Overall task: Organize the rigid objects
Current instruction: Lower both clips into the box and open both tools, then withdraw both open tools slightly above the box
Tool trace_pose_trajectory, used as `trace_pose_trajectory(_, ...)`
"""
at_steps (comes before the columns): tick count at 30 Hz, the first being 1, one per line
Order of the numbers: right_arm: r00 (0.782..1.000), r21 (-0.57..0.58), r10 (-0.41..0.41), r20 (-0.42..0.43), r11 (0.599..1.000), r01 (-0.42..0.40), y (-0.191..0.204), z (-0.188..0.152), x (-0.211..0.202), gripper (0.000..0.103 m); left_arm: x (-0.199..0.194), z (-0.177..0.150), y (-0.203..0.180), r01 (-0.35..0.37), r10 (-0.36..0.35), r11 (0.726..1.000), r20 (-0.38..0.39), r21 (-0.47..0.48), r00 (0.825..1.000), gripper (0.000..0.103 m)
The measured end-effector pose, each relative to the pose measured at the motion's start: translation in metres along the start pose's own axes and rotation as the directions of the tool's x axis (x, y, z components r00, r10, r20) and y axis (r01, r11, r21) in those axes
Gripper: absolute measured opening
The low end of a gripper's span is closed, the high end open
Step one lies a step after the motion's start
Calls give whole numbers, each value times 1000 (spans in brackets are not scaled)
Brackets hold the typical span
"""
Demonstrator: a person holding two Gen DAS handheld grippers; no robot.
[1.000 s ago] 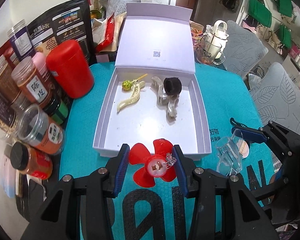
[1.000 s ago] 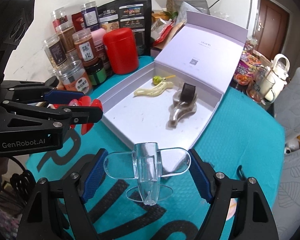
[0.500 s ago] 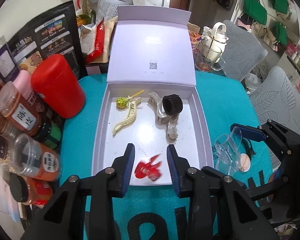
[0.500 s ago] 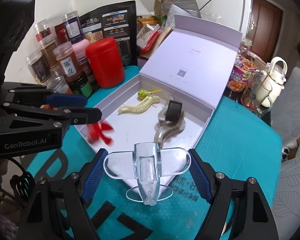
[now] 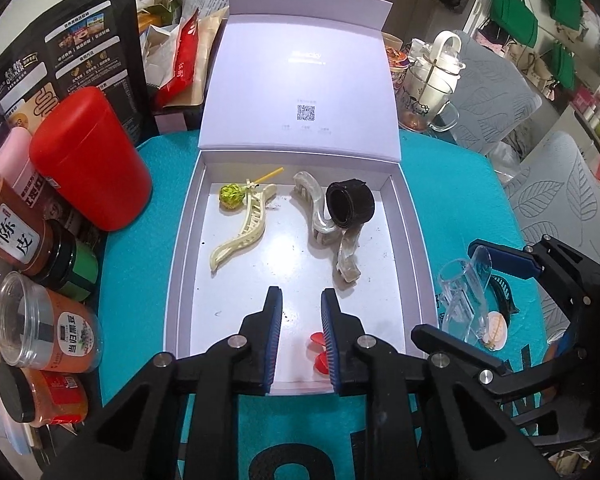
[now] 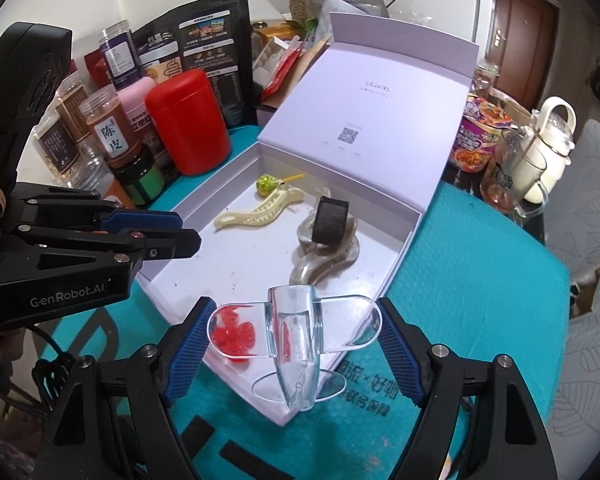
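An open lilac box [image 5: 180, 256] lies on the teal mat. In it are a cream hair clip [image 5: 244, 232], a green ball on a stick [image 5: 231, 196], a clear hair clip [image 5: 320, 220], a black ring [image 5: 350, 203] and a red fan-shaped piece [image 5: 319, 350] at the near edge. My left gripper [image 5: 300, 300] is open and empty above the box's near end, with the red piece below its right finger. My right gripper [image 6: 294, 320] is shut on a clear plastic stand [image 6: 294, 332] above the box's near corner. The red piece [image 6: 234, 330] shows through it.
Spice jars [image 5: 24, 240], a red canister [image 5: 88, 160] and a black pouch [image 5: 60, 60] crowd the left. A glass mug with a white teapot [image 5: 432, 76] stands at the back right. Grey chairs [image 5: 496, 96] stand beyond the table.
My left gripper carried the red piece forward over the box, let it go and opened. The red piece now lies in the box. My right gripper moved forward with the clear stand.
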State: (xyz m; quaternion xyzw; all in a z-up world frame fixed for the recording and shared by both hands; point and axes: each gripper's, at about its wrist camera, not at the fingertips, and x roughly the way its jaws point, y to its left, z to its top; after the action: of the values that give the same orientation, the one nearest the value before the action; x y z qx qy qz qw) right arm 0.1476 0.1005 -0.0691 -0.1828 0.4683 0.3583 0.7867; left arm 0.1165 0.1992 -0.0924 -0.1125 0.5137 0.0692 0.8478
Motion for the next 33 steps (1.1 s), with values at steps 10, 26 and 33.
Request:
trace_pose_trajectory(10,1000,4,-10,3,1000,10,-4,1,4,80,3,0,0,1,-1,1000,4,-3,1000,20)
trace_pose_trajectory(26,999,-15,32,-32,999,-33,6,7,54,80,32,-4,32,-40,39,999,-18,-24,999,20)
trace_pose_trajectory(33,998,-33,50,-40,998,-51,19,14,74,80,42,-6,50,-56,54,997,-33,-44,998,20)
